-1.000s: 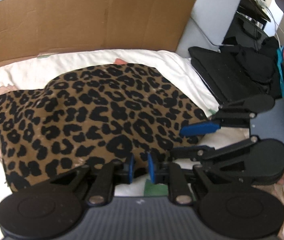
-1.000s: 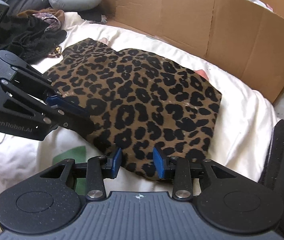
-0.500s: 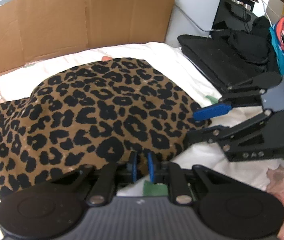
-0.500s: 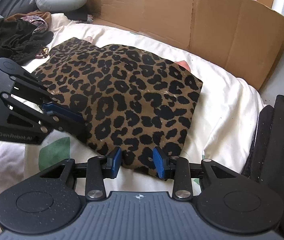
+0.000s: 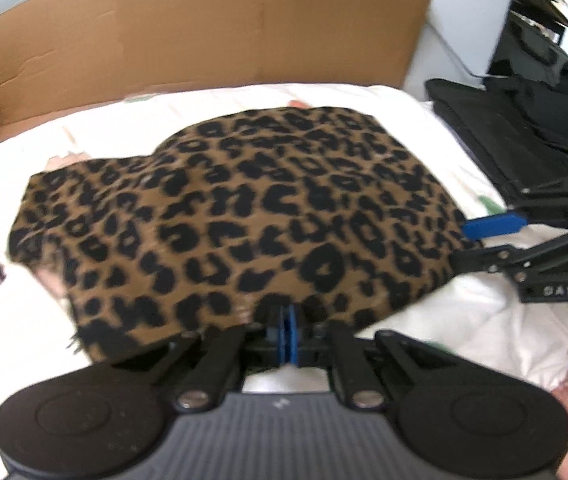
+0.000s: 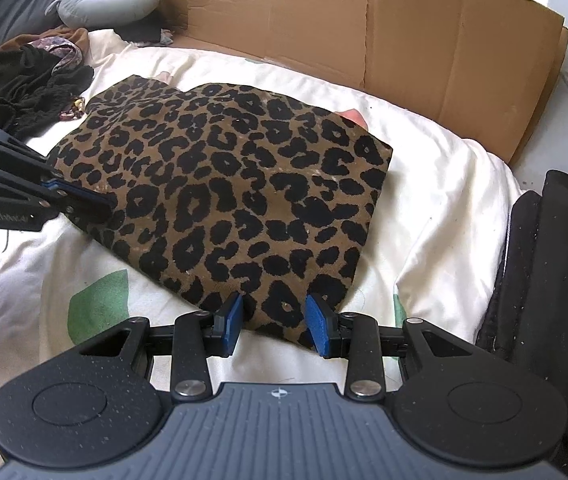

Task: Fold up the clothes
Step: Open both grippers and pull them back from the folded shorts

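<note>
Both grippers at the near hem of the leopard-print garment [image 6: 223, 184].

I see the garment lying flat on the white bedding [image 6: 444, 184] before a cardboard sheet [image 6: 364, 20]. My left gripper [image 5: 286, 334] has pinched its jaws together on the near edge; my right gripper [image 6: 273, 322] stands part open, pads either side of the corner, not pressing.

Our left matte black two-finger gripper [image 5: 286, 326] with blue ribbed pads, silver pivot screws, round side discs, grey ribbed housing, our right matte black gripper [image 6: 275, 322] built alike, white side lettering "GenRobot.AI"
</note>
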Demonstrator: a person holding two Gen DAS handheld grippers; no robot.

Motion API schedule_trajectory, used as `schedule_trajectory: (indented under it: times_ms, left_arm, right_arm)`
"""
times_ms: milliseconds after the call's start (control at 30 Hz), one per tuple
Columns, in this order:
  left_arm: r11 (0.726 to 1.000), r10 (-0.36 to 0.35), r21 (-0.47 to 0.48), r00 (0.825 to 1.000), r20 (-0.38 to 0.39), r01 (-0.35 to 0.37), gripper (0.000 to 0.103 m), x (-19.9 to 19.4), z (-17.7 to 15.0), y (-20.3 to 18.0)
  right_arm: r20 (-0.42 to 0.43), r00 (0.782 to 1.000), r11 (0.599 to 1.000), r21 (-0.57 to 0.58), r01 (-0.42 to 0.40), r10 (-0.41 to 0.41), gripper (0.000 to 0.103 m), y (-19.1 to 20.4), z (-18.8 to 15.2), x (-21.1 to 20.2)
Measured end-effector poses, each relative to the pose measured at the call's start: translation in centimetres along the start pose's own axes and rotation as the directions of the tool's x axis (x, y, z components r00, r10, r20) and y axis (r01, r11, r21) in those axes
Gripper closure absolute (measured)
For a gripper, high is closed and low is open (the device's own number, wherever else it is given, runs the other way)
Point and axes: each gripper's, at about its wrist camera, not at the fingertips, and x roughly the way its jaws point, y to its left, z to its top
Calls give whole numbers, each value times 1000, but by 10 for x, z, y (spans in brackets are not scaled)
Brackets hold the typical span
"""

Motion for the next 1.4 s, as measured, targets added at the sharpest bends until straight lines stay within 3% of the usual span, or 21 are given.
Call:
schedule_trajectory:
  times_ms: [767, 867, 900, 1200, 1400]
  left_arm:
    - [978, 168, -123, 986, -17, -169, 96, -23, -24, 61]
    - [963, 203, -175, 979, -20, -204, 74, -28, -29, 72]
    - [959, 208, -194, 978, -20, -208, 76, -29, -29, 75]
    - [925, 207, -333, 978, 35, -184, 76, -49, -32, 82]
    - [931, 162, -335, 986, 29, -143, 74, -48, -30, 76]
  right_arm:
    - [-14, 1000, 1000, 19, 22, -22, 60, 1, 1, 3]
    - [-23, 999, 999, 32, 30, -29, 60, 1, 3, 2]
    - [-26, 999, 999, 37, 32, -31, 60, 1, 3, 1]
    - [-5, 1000, 991, 136, -8, 9, 60, -14, 22, -29]
    - [29, 998, 954, 296, -53, 46, 60, -28, 8, -33]
